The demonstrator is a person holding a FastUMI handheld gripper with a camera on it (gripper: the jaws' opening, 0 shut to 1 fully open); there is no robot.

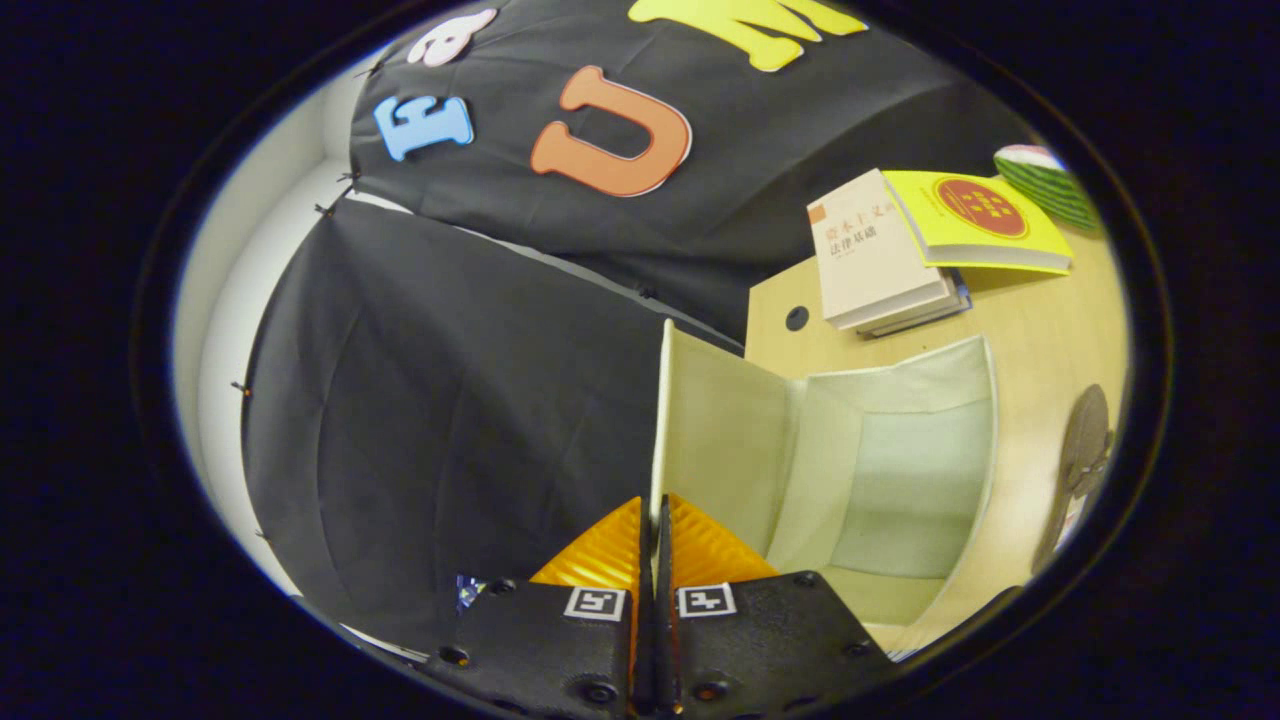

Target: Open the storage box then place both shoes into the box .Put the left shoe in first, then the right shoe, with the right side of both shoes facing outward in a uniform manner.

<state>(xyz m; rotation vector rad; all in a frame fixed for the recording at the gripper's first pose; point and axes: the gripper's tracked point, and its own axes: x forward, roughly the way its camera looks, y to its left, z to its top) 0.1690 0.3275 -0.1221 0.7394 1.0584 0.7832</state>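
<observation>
We hold the gripper (655,520) closed on the thin, light lid (715,440) of the storage box (900,470), pinching its edge

The handheld two-finger gripper (655,545) has two ribbed, wedge-shaped fingers (600,555) that taper forward to thin edges. They are pressed flat together along a narrow dark seam. Behind them sit two black, matte, angular carrier blocks (545,650), one per finger, each bearing a small square white tag with a black coded pattern (596,603) near the seam. Round screw heads (453,656) dot the blocks' corners and lower faces
</observation>
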